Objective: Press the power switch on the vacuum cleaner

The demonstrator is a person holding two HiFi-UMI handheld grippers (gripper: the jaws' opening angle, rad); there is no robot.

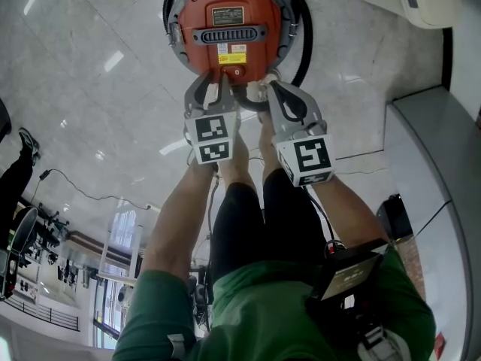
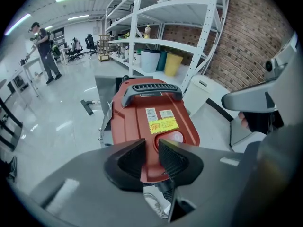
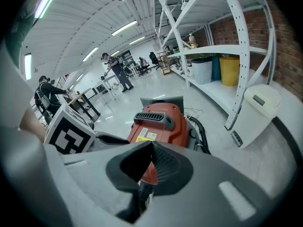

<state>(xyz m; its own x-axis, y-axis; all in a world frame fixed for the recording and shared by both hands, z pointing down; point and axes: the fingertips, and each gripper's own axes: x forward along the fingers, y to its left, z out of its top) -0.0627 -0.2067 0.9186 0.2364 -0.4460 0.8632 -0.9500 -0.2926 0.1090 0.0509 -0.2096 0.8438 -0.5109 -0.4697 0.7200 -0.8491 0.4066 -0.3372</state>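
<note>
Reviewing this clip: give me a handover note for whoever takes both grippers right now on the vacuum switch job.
Left gripper: jaws slightly apart, empty, tips close to the round power switch at the near end of the red vacuum cleaner.
Right gripper: jaws together, empty, beside the left one.
Done: both grippers are at the switch end.
Left: press the switch; contact cannot be confirmed.

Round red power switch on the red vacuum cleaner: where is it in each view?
Head view: round red power switch top centre, at the near edge of the red vacuum cleaner.
Left gripper view: centre, just above the jaw tips.
Right gripper view: not visible; the right hand-held gripper covers it.
Shared landmark: grey slotted handle.
</note>
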